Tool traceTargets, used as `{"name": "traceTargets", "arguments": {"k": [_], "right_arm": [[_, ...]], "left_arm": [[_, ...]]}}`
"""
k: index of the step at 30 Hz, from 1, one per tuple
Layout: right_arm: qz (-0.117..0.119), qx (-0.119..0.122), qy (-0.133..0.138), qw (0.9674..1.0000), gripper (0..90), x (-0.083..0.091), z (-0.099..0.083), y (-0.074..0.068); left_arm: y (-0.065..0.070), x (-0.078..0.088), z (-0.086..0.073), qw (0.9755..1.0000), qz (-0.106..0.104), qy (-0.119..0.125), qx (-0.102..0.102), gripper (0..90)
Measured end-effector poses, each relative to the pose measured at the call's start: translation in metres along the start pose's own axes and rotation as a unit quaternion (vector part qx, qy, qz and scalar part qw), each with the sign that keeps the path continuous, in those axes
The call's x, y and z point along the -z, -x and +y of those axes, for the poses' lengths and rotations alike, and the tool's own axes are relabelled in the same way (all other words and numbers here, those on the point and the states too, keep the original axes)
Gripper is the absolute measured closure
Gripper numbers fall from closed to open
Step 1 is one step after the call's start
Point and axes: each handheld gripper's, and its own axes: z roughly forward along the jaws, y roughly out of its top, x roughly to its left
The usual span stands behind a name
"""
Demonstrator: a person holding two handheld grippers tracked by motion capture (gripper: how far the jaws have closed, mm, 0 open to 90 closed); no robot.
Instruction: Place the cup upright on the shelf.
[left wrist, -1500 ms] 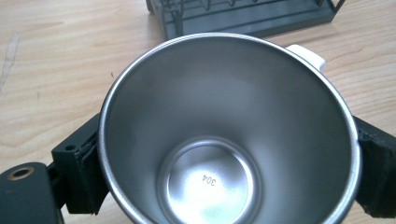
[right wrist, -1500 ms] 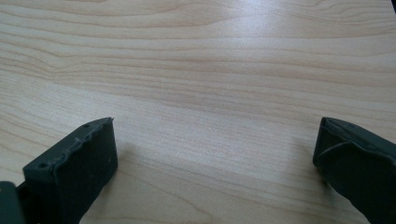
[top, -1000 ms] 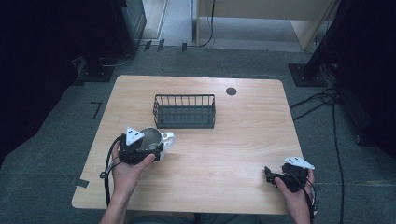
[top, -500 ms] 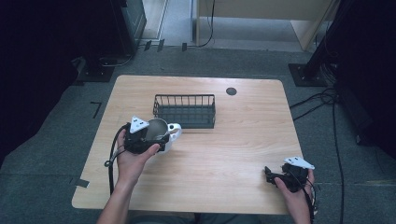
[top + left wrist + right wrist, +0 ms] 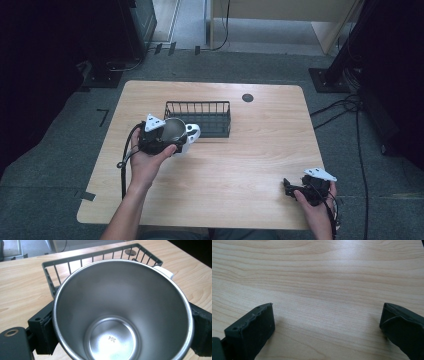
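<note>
A steel cup (image 5: 122, 312) with a white handle (image 5: 163, 271) sits between the jaws of my left gripper (image 5: 172, 137), which is shut on it. Its mouth faces the camera and "304" is stamped on its bottom. In the high view the cup (image 5: 174, 130) hangs over the table's left middle, just left of the dark wire basket (image 5: 200, 119). The basket (image 5: 75, 261) lies right behind the cup's rim. My right gripper (image 5: 290, 187) rests open near the table's front right, with bare wood between its jaws.
The wooden table (image 5: 250, 150) has a round dark grommet (image 5: 247, 97) behind the basket. Cables run across the floor at the right. Dark furniture stands off the table's back left.
My left gripper has carried the cup up and to the right, from the table's left front toward the basket. The right gripper has not moved.
</note>
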Motion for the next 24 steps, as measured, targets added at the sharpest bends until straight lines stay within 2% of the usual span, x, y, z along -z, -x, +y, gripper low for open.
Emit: {"name": "traceTargets", "arguments": {"k": [15, 20, 24], "right_arm": [[0.0, 0.0, 0.0, 1.0, 0.0, 0.0, 0.0, 0.0], [0.0, 0.0, 0.0, 1.0, 0.0, 0.0, 0.0, 0.0], [0.0, 0.0, 0.0, 1.0, 0.0, 0.0, 0.0, 0.0]], "left_arm": [[0.0, -0.008, 0.033, 0.9998, -0.014, 0.014, -0.01, 6.9], [-0.004, -0.014, 0.042, 0.9995, -0.024, 0.02, -0.001, 6.9], [-0.007, -0.019, 0.048, 0.9995, -0.023, 0.022, -0.004, 6.9]]}}
